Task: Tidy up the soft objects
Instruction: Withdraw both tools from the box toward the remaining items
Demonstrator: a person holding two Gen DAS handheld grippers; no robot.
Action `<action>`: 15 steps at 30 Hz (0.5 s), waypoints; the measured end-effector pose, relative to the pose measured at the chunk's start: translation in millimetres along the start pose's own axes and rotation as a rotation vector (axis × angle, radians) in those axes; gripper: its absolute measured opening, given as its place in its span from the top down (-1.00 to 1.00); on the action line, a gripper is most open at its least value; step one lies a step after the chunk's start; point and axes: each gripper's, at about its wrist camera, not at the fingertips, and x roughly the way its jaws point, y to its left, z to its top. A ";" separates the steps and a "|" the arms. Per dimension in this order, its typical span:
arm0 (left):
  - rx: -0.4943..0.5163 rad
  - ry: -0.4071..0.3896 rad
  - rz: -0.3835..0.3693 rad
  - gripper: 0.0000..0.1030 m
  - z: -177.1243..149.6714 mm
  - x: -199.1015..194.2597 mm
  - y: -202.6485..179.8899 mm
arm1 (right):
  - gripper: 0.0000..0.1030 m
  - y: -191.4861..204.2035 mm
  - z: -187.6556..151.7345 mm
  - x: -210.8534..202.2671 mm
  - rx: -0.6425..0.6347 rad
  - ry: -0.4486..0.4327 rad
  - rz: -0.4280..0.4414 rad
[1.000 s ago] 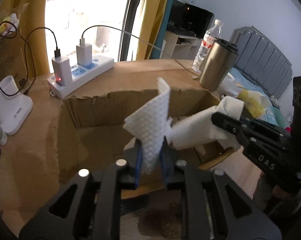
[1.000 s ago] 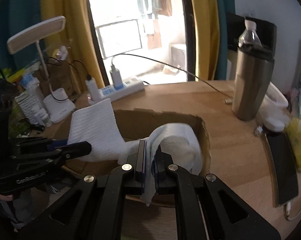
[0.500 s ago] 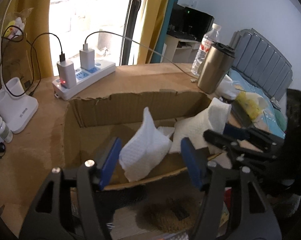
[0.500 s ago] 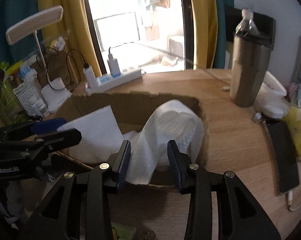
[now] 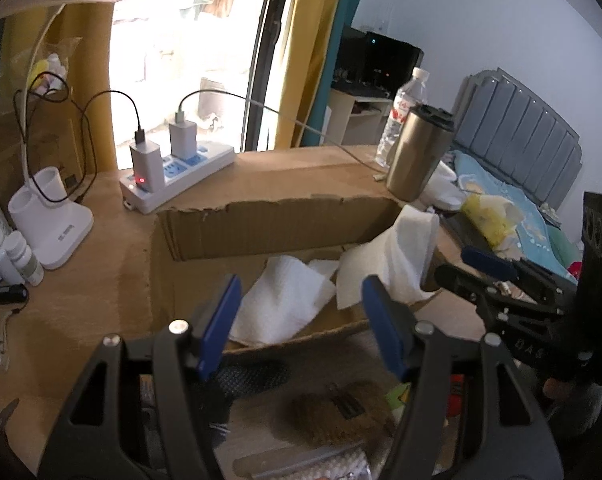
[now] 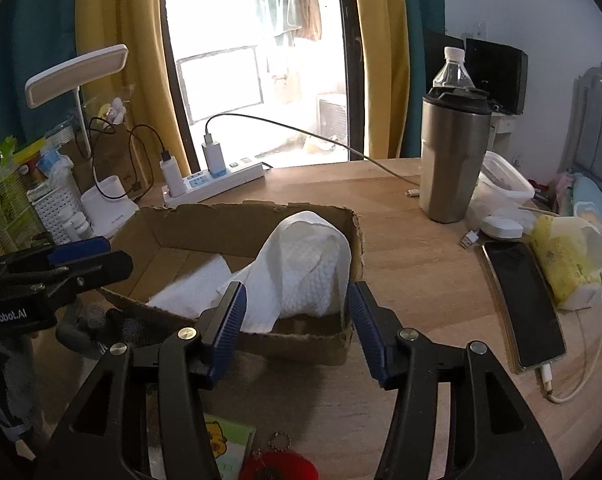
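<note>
Two white paper towels lie inside the cardboard box (image 5: 261, 220), and I hold neither. My left fingers (image 5: 301, 320) stand wide apart just outside the box's near wall, with nothing between the blue pads; beyond them the flatter towel (image 5: 281, 304) rests on the box floor against that near wall. My right fingers (image 6: 295, 320) are spreading at this moment, also empty, poised at the box's near right corner. The taller towel (image 6: 305, 264) leans against the box's right wall, its rounded top rising slightly above the rim, and one loose flap hangs toward the near wall between my right pads without touching them. From the left camera, my right tool (image 5: 501, 280) shows beside the box's right edge. Behind the box on the wooden counter (image 6: 401, 280) sits a white power strip (image 6: 217, 180) with two chargers plugged in. To the box's right stand a steel tumbler (image 6: 453, 160) and a clear water bottle (image 6: 453, 68) behind it, with a dark phone (image 6: 521, 300) lying nearer on the counter.
</note>
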 end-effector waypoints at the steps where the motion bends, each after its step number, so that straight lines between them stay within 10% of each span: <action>1: -0.003 -0.002 -0.002 -0.25 -0.8 -2.0 0.4 | -0.10 0.1 -0.9 -2.6 -0.001 -0.002 0.000; 15: 0.013 -0.040 0.009 -0.29 -19.3 -28.7 -6.5 | -0.14 17.3 -12.1 -37.0 -0.036 -0.050 0.005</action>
